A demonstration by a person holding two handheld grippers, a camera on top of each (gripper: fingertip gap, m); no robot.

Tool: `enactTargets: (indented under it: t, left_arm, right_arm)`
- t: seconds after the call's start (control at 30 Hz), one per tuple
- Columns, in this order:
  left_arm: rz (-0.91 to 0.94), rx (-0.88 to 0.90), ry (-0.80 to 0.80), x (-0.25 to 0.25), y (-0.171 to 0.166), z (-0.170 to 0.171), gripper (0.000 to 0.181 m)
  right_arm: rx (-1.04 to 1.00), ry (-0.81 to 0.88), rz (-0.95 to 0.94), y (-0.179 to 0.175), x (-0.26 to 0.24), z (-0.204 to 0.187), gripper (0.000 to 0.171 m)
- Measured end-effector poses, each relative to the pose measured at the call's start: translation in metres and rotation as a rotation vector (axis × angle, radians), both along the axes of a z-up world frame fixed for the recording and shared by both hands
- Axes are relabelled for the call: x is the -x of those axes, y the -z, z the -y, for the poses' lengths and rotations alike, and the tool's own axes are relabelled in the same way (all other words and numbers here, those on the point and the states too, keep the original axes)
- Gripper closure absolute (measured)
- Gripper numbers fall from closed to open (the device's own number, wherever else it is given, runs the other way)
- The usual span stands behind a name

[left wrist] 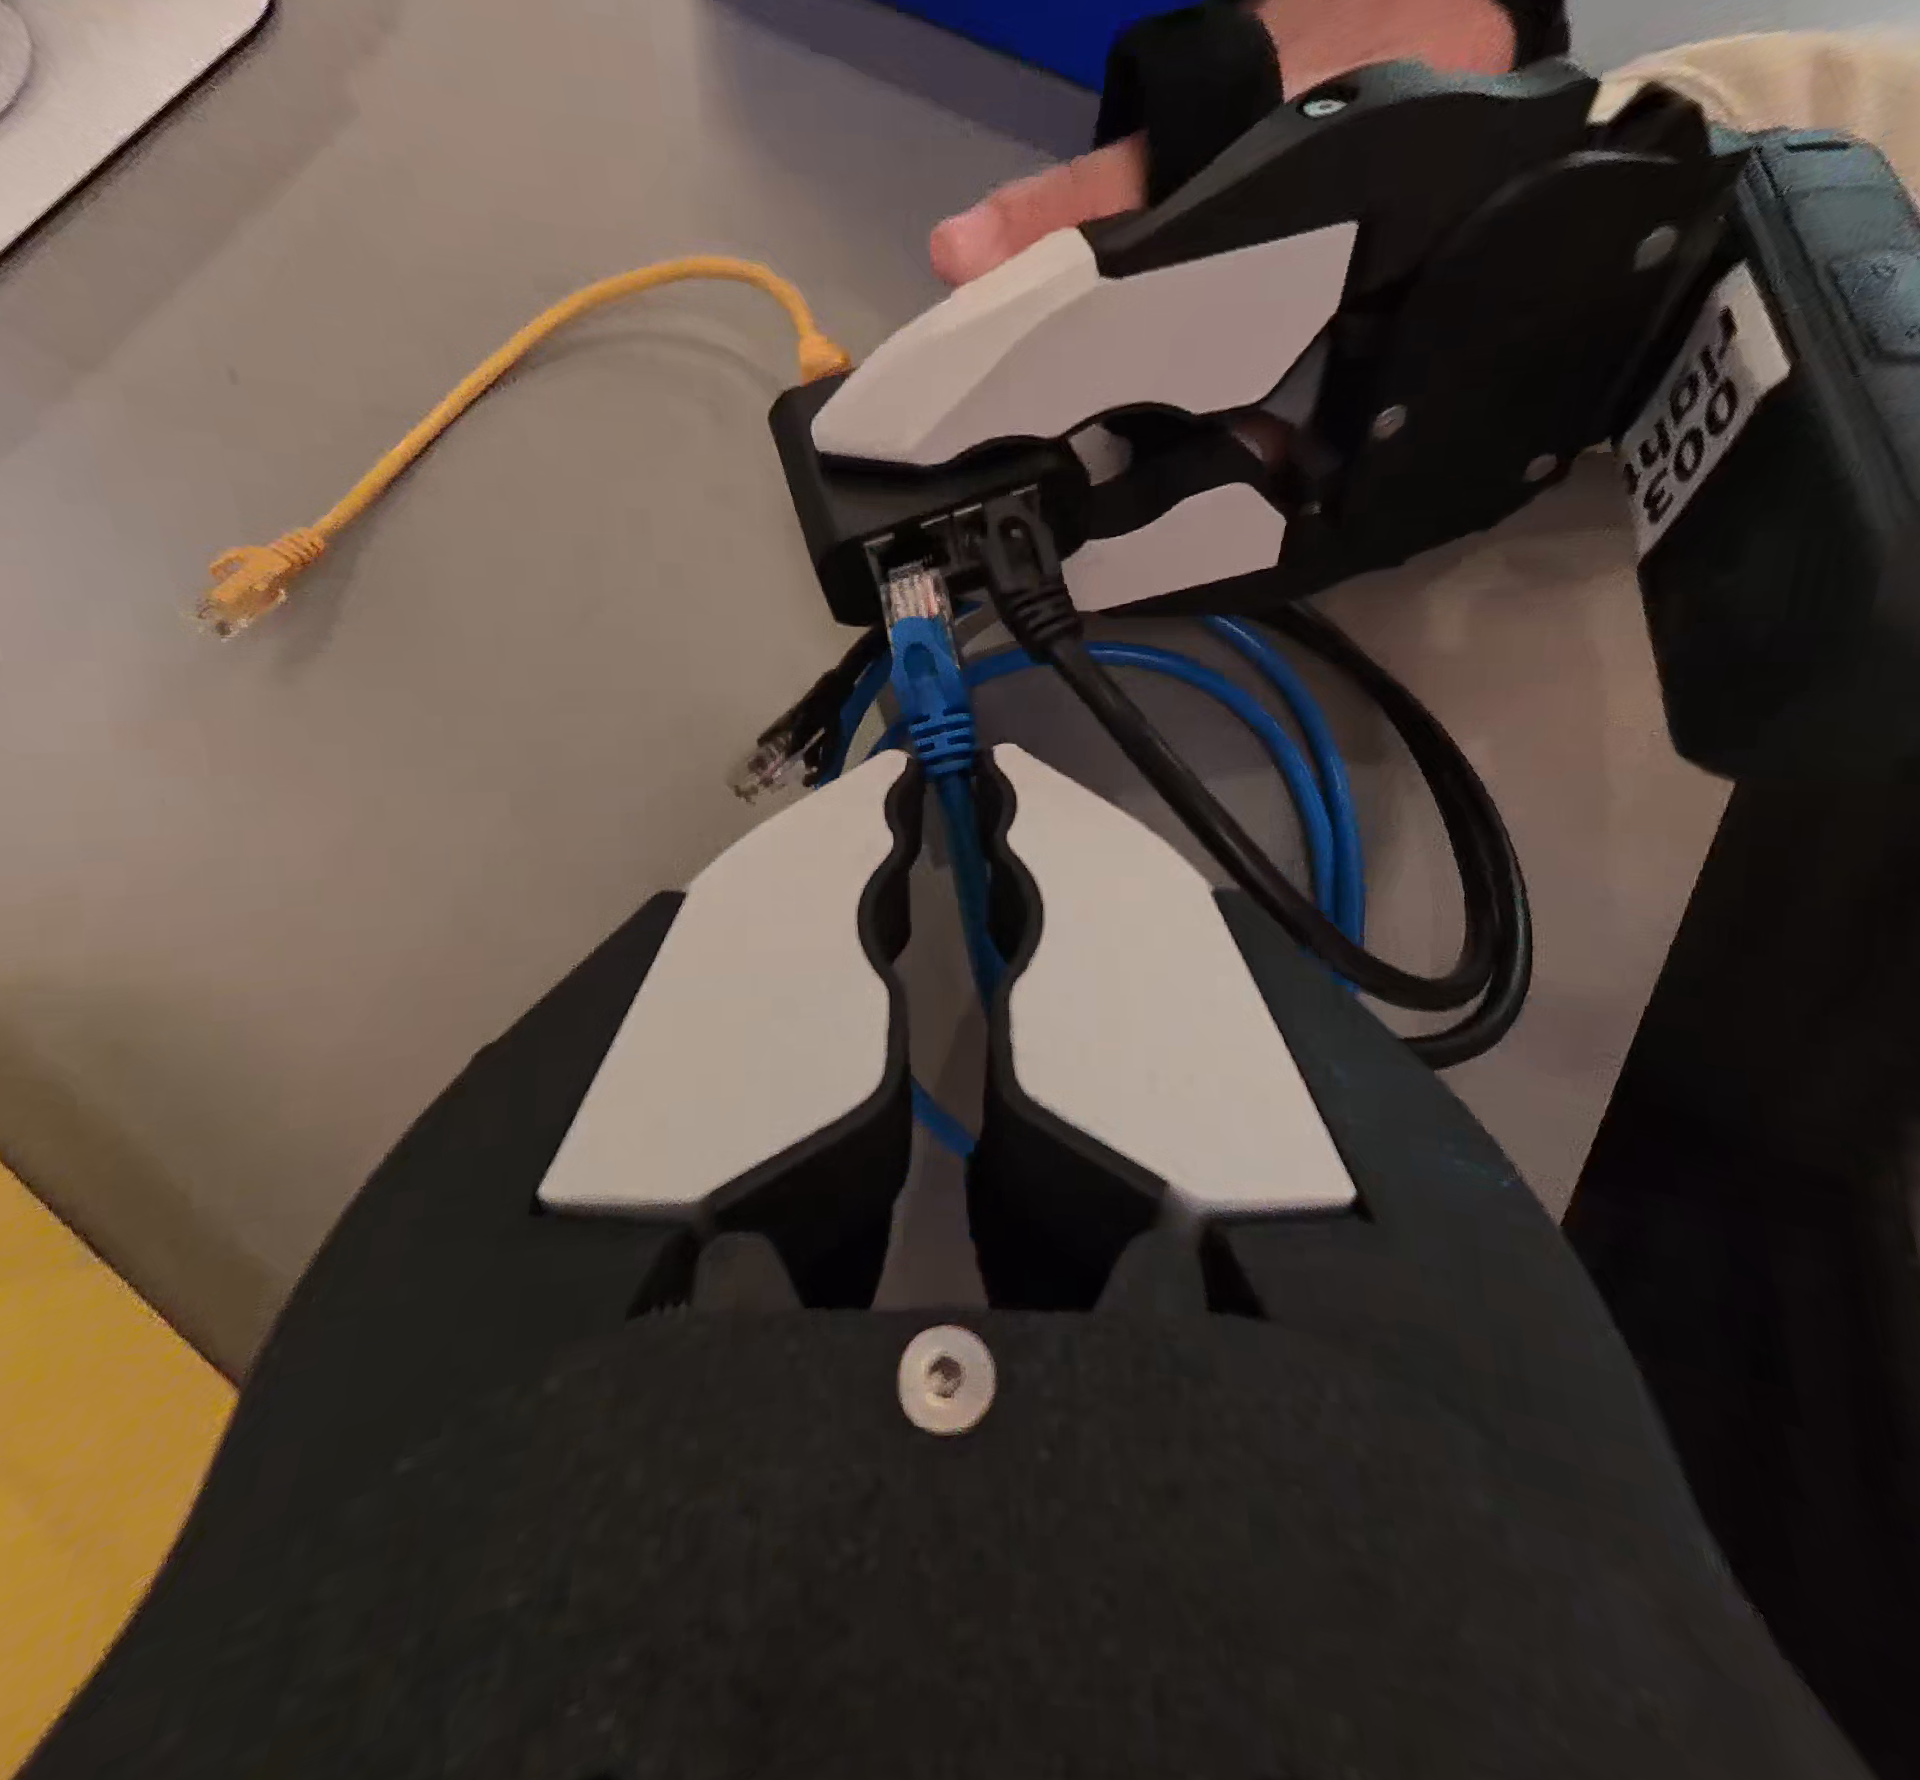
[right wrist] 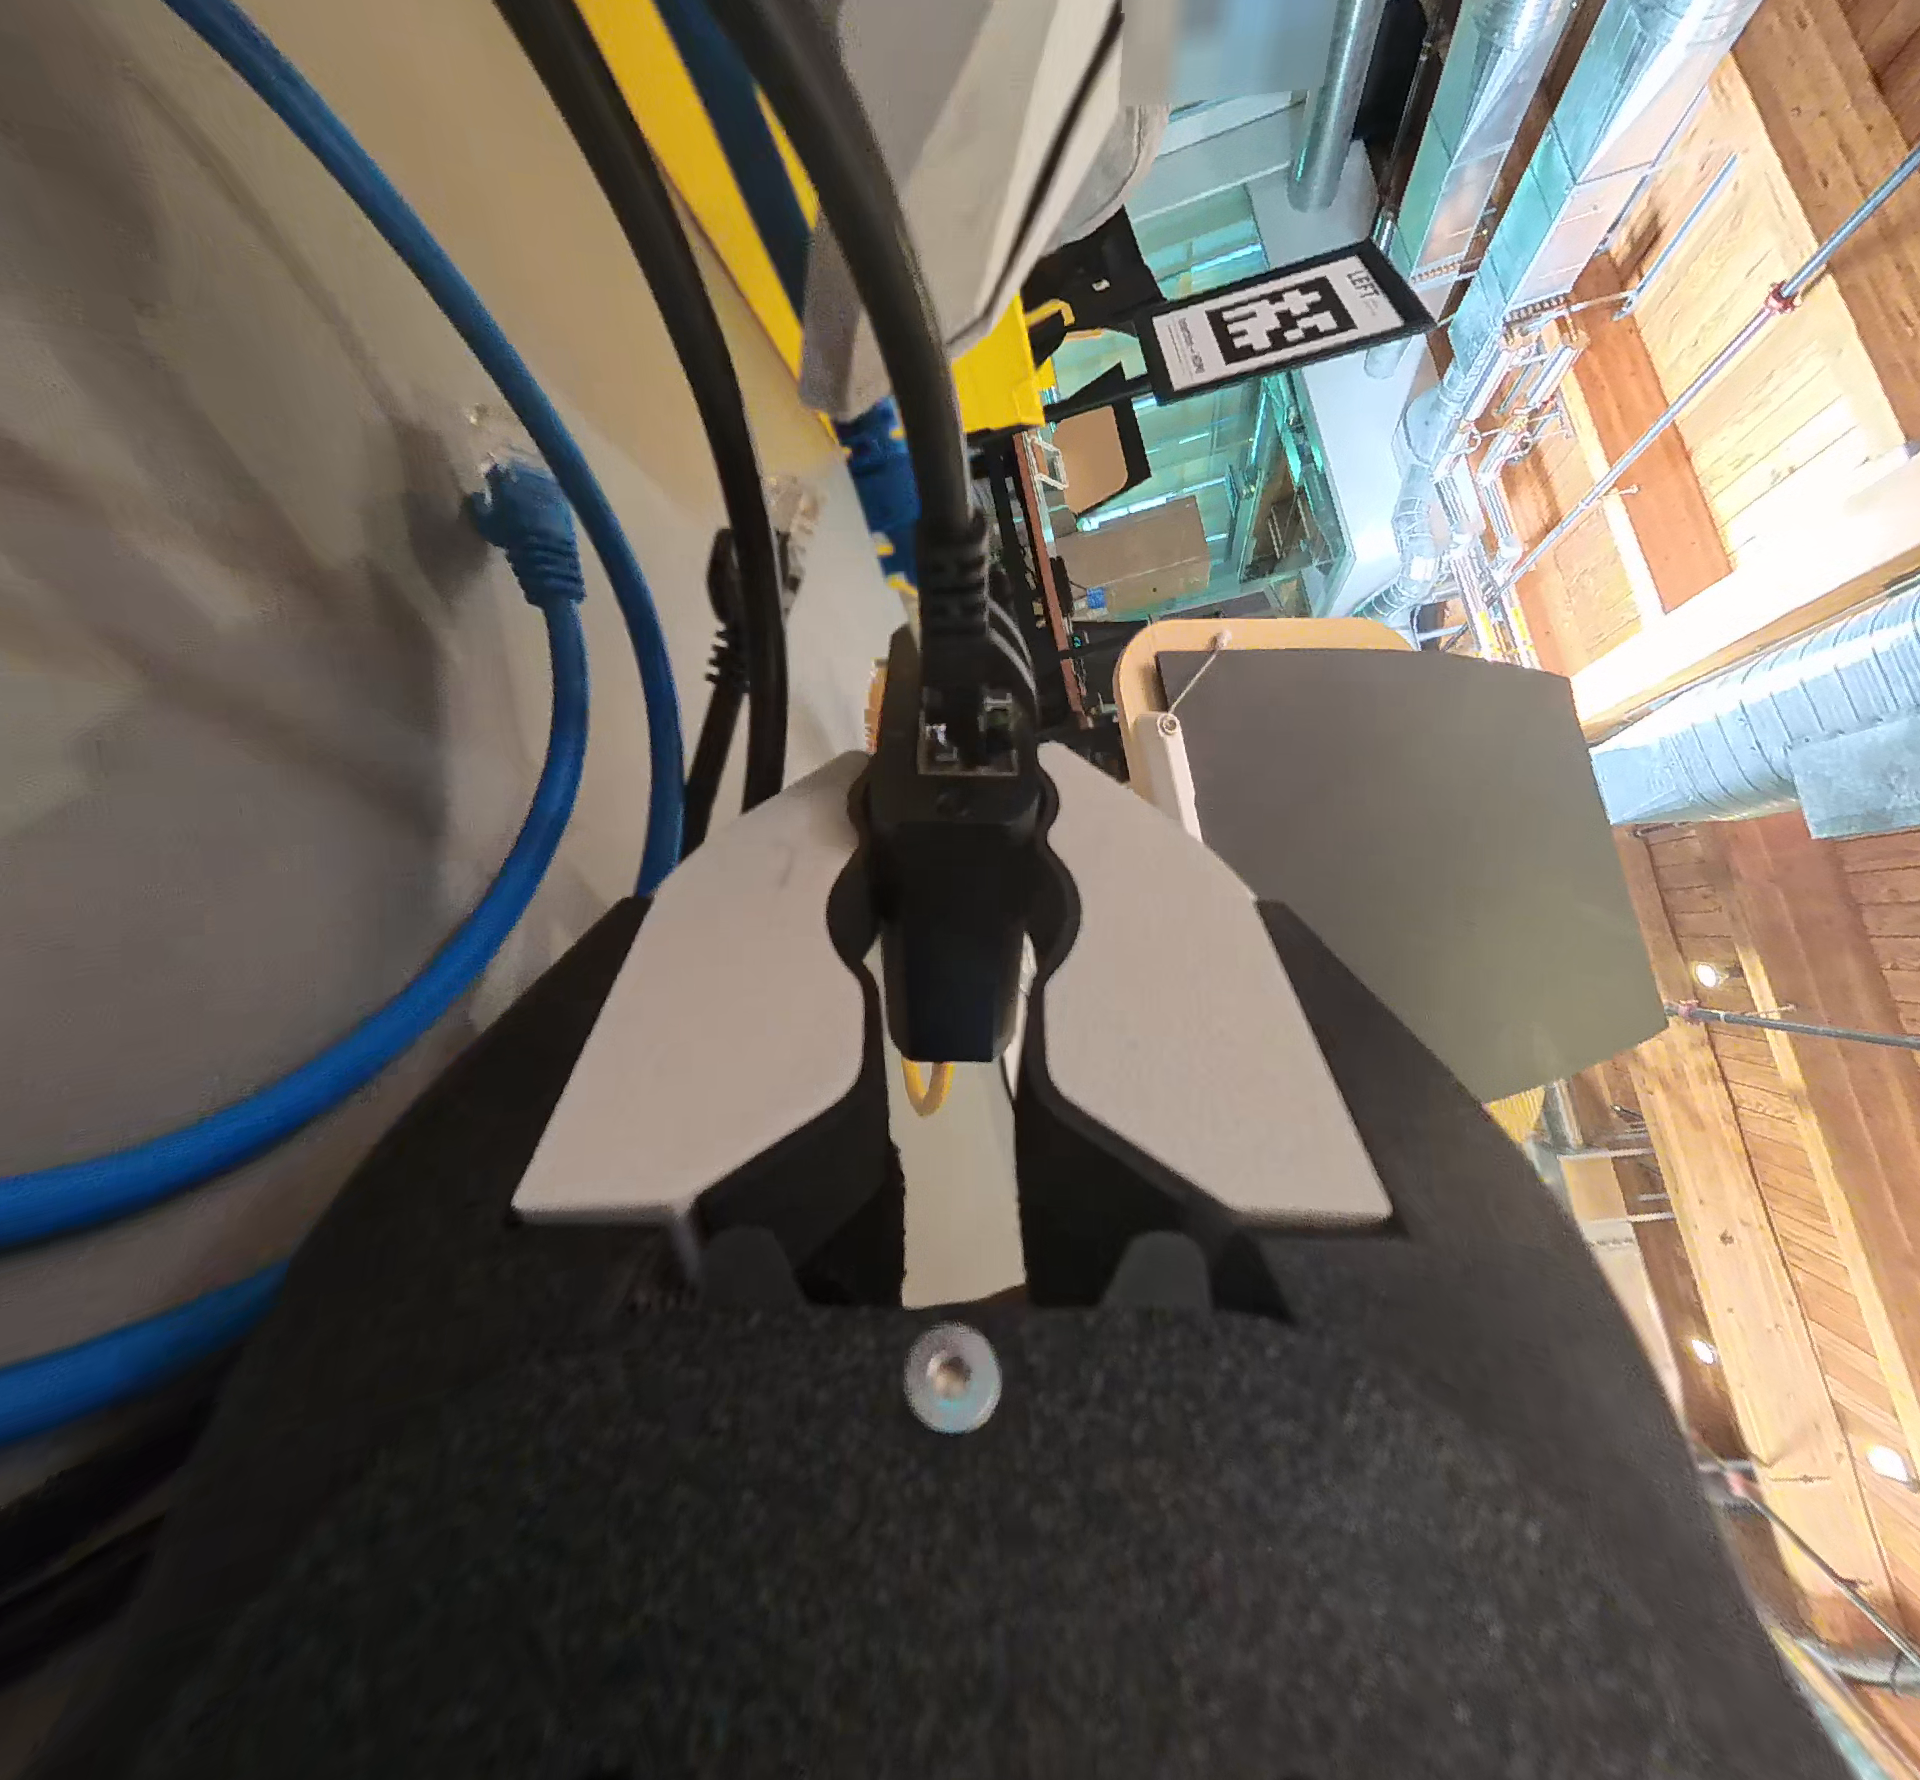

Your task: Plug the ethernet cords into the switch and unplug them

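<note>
Right now I am pinching the blue ethernet cord point(left wrist: 961, 857) behind its plug in my left claw point(left wrist: 951, 780), nosing it at the switch point(left wrist: 935, 525) clamped in my right claw point(right wrist: 951, 795), where the soft cord risks bending and missing the port.

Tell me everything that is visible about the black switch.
The switch is a small black box, apparently plastic, lifted off the grey table and clamped between the right gripper fingers. Its port row faces the left gripper. A black cord is plugged in; the blue cord's plug sits at a neighbouring port.
</note>
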State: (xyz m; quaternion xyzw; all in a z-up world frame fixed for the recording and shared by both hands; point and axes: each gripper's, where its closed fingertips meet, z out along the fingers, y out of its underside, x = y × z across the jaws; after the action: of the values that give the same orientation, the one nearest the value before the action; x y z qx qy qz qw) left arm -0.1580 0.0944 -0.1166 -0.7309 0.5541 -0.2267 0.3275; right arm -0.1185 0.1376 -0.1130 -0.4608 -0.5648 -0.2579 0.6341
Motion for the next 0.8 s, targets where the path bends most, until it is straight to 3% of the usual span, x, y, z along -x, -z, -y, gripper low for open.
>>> enactTargets:
  t: [0.3, 0.8]
  left_arm:
    - [-0.070, -0.065, -0.030, 0.002, -0.002, -0.004, 0.172]
    - [-0.156, -0.002, -0.038, 0.008, 0.015, -0.001, 0.172]
  right_arm:
    - [0.004, 0.010, 0.059, 0.008, 0.004, 0.000, 0.148]
    - [0.000, 0.011, 0.098, 0.015, 0.010, 0.000, 0.147]
